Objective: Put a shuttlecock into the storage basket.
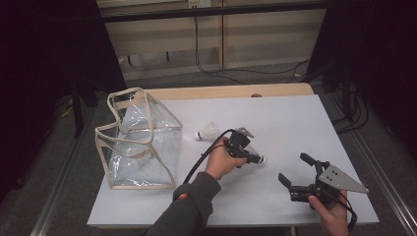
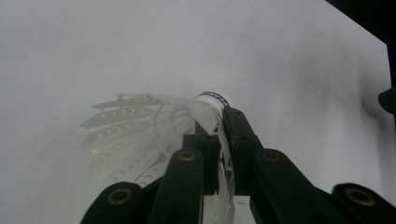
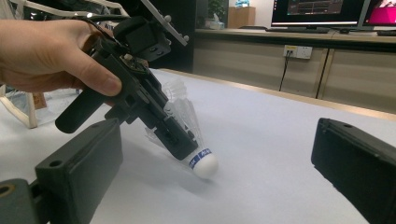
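Here the shuttlecock [image 3: 198,156] sits clenched between the left gripper's [image 3: 187,147] jaws, which pinch its feather skirt just behind the cork; the white cork, ringed in blue, points down and touches the white sheet [image 1: 295,123]. A second shuttlecock [image 1: 206,132] lies on the sheet just beyond the held one, between it and the clear bag [image 1: 140,142], which stands well to its left. Near the held shuttlecock, to its right, the right gripper [image 1: 294,172] hovers released, jaws wide apart with nothing between them
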`<state>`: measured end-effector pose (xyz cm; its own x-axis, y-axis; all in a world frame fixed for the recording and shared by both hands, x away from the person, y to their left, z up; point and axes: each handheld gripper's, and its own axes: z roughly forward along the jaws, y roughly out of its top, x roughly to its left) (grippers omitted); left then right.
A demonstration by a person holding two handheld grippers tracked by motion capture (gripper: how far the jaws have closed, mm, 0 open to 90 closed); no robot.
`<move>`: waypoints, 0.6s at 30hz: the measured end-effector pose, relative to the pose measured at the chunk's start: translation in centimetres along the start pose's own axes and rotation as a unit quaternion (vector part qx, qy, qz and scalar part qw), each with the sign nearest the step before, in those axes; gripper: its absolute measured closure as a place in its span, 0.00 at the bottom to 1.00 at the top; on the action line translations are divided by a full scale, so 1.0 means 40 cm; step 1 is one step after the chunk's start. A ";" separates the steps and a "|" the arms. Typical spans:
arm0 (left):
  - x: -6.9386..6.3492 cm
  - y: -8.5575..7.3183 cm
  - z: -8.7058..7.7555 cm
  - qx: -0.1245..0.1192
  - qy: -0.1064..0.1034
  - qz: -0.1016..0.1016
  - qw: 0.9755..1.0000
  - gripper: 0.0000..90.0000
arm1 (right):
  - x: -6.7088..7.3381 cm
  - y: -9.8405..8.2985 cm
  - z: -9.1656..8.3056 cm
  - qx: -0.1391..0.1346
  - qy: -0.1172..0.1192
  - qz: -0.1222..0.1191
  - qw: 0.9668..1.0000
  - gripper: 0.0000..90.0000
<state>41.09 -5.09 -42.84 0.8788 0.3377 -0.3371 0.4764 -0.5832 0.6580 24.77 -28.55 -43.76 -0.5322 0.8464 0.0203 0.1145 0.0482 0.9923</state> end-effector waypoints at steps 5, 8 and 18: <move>0.000 0.001 -0.013 0.005 0.005 0.000 1.000 0.95 | 0.000 0.000 0.000 0.000 0.000 -0.001 1.000 0.02; 0.002 0.003 -0.022 0.004 0.005 -0.001 1.000 0.95 | 0.000 0.000 0.000 -0.001 0.000 -0.001 1.000 0.02; 0.005 0.007 -0.057 0.007 0.008 -0.008 1.000 0.95 | 0.001 0.001 0.000 0.000 0.000 0.000 1.000 0.02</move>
<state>41.32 -3.49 -41.18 0.8710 0.3584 -0.3359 0.4901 -0.5882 0.6433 24.74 -28.52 -43.72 -0.5317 0.8467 0.0193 0.1135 0.0487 0.9923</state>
